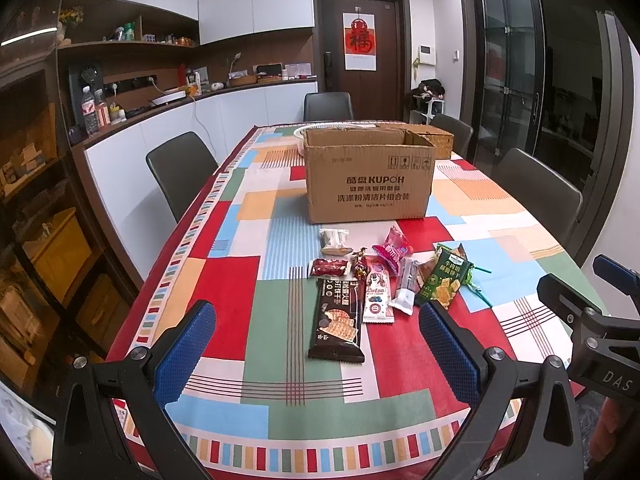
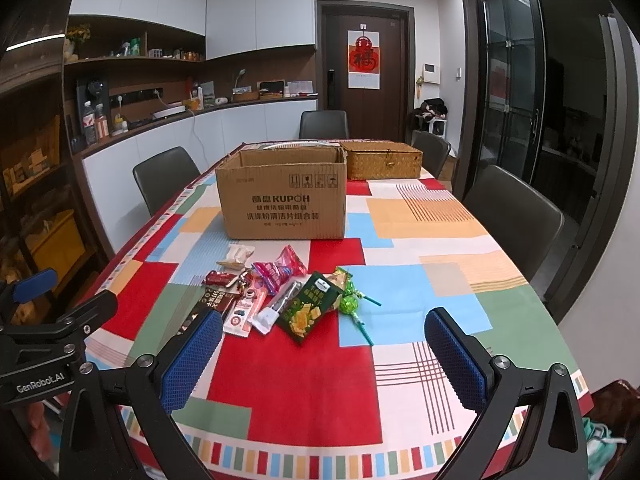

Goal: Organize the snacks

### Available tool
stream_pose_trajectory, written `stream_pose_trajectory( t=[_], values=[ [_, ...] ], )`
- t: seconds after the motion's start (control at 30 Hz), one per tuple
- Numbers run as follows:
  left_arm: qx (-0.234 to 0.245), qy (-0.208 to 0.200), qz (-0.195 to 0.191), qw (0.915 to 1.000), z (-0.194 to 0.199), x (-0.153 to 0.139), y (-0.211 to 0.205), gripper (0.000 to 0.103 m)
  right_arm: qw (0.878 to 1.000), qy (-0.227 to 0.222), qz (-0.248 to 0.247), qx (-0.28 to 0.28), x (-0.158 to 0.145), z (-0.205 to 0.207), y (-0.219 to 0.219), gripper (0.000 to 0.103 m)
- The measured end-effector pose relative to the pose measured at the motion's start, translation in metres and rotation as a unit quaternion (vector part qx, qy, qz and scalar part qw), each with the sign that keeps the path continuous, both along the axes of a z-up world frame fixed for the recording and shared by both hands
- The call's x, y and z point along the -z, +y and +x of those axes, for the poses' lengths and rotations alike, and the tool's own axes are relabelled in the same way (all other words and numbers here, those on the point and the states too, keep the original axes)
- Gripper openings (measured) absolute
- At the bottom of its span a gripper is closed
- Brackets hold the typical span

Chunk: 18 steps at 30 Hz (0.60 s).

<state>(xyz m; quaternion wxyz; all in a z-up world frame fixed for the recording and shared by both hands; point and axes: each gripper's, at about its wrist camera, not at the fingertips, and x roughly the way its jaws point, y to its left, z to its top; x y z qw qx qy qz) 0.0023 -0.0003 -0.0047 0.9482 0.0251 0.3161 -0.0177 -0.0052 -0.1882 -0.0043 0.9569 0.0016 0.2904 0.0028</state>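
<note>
Several snack packs lie in a cluster on the patterned tablecloth in front of an open cardboard box [image 1: 370, 174] [image 2: 282, 196]. Among them are a dark biscuit pack [image 1: 338, 322], a white-pink pack [image 1: 378, 294], a green cracker bag [image 1: 442, 282] [image 2: 310, 308], a pink bag [image 1: 392, 250] [image 2: 280, 268] and green lollipops [image 2: 352, 302]. My left gripper [image 1: 316, 330] is open and empty, hovering above the near table edge with the dark pack between its fingers' lines. My right gripper [image 2: 324, 334] is open and empty, near the table edge, right of the cluster.
A woven basket [image 2: 384, 164] and a white bowl [image 1: 306, 132] stand behind the box. Dark chairs [image 1: 180, 170] [image 2: 516, 208] line both table sides. The right gripper shows at the left wrist view's right edge [image 1: 592, 312]. A counter runs along the left wall.
</note>
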Motion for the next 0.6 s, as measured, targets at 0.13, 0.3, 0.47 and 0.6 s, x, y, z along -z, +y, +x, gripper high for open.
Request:
stream_pose_trajectory(
  t=[0.13,0.3,0.47,0.6],
  values=[
    [0.000,0.008,-0.003,1.0000,0.006,0.006,0.002,0.103,1.000,0.010,-0.001,0.000,0.000,0.004,0.000,0.102],
    [0.001,0.017,-0.007,0.9998,0.014,0.014,0.005,0.103,1.000,0.028,-0.005,-0.004,0.006,0.012,0.004,0.102],
    [0.005,0.028,0.002,0.9996,0.026,0.024,0.004,0.102,0.999,0.046,-0.005,-0.004,0.014,0.028,0.005,0.102],
    [0.010,0.041,0.011,0.9991,0.038,0.034,0.002,0.100,0.998,0.063,0.000,-0.001,0.023,0.043,0.004,0.102]
  ],
)
